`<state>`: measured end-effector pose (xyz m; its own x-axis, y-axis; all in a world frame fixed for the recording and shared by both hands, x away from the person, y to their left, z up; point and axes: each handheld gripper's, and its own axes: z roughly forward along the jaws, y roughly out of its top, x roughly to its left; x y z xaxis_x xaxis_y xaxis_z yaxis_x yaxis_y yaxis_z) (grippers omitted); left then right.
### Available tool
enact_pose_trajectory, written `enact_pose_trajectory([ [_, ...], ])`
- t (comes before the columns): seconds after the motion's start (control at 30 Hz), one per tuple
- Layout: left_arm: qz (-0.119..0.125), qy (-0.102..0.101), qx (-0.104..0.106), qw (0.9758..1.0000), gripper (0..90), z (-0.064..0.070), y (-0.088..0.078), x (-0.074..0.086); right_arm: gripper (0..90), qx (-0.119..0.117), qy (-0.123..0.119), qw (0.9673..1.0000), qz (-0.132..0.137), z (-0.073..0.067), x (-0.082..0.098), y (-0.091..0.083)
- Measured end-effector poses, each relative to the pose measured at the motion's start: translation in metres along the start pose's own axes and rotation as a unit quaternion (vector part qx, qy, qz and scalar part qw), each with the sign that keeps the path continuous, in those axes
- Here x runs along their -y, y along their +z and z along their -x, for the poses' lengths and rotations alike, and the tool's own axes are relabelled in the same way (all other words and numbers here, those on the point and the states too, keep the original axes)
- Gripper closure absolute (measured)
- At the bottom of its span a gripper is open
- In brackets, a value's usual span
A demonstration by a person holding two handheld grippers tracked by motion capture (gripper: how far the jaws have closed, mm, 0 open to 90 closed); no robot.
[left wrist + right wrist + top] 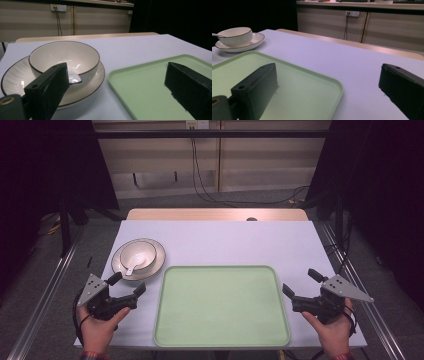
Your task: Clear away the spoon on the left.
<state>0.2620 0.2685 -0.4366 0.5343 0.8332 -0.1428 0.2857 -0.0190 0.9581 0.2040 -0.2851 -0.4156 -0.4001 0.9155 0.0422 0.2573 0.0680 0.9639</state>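
Seen from above, left gripper (131,285) resting at the near left of a pale table (225,240), jaws spread wide and gripping nothing, touching nothing, aiming up and slightly right toward the dishes just beyond. Right gripper (298,283) mirroring it at the near right, jaws likewise standing wide apart and empty, pointing up and left across the table. Lying between the two, a green tray (222,307), bare, its long axis running left to right, its near edge close to the table's front edge. Sitting at the tray's far left corner, just beside it, a cream bowl (137,256) with a dark rim, standing upright on a matching plate (119,262). Resting in the bowl, a white spoon (133,268), handle leaning over the near rim, pointing toward the left gripper. From the left gripper view, bowl (65,56) and plate (15,75) appearing close ahead, behind the left-hand jaw, tray (150,85) stretching off toward the right-hand jaw.
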Motion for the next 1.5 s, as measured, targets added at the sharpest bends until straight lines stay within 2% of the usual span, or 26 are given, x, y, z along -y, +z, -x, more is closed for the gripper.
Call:
enact_pose_trajectory([
  [0.07,-0.001,0.001,0.004,1.0,5.4,-0.001,0.001,0.0,1.7,-0.001,0.008,1.0,-0.003,0.001,0.001,0.0],
  [0.27,-0.007,0.001,0.011,0.9999,5.4,0.0,0.006,0.001,1.5,0.001,0.008,1.0,0.0,0.003,0.001,-0.002],
  [0.73,-0.015,0.003,-0.016,0.9997,7.8,-0.012,0.015,0.004,1.9,-0.014,-0.017,0.9997,-0.011,-0.001,0.006,0.003],
  [0.8,-0.02,0.014,-0.03,0.9993,9.7,-0.015,0.015,0.005,2.0,-0.019,-0.021,0.9995,-0.014,-0.001,0.007,0.003],
  [0.97,-0.021,0.01,-0.044,0.9988,14.8,-0.022,0.017,0.006,2.2,-0.025,-0.029,0.9991,-0.016,-0.003,0.007,0.005],
  [1.0,-0.016,0.007,-0.04,0.999,16.3,-0.023,0.018,0.007,2.5,-0.025,-0.03,0.9991,-0.016,-0.003,0.006,0.005],
  [1.07,-0.016,0.008,-0.046,0.9988,18.4,-0.024,0.019,0.007,2.5,-0.025,-0.034,0.9989,-0.018,-0.004,0.007,0.006],
  [1.1,-0.019,0.016,-0.049,0.9985,21.0,-0.027,0.02,0.007,2.5,-0.028,-0.034,0.9989,-0.018,-0.004,0.007,0.006],
  [1.27,-0.016,0.006,-0.053,0.9984,29.6,-0.033,0.023,0.011,2.6,-0.029,-0.035,0.9988,-0.02,-0.004,0.007,0.005],
  [1.33,-0.017,0.011,-0.048,0.9986,33.1,-0.035,0.023,0.012,2.6,-0.028,-0.035,0.9988,-0.02,-0.004,0.007,0.005],
  [1.5,-0.022,0.025,-0.057,0.9978,39.1,-0.037,0.024,0.013,2.7,-0.03,-0.036,0.9987,-0.02,-0.004,0.007,0.005],
])
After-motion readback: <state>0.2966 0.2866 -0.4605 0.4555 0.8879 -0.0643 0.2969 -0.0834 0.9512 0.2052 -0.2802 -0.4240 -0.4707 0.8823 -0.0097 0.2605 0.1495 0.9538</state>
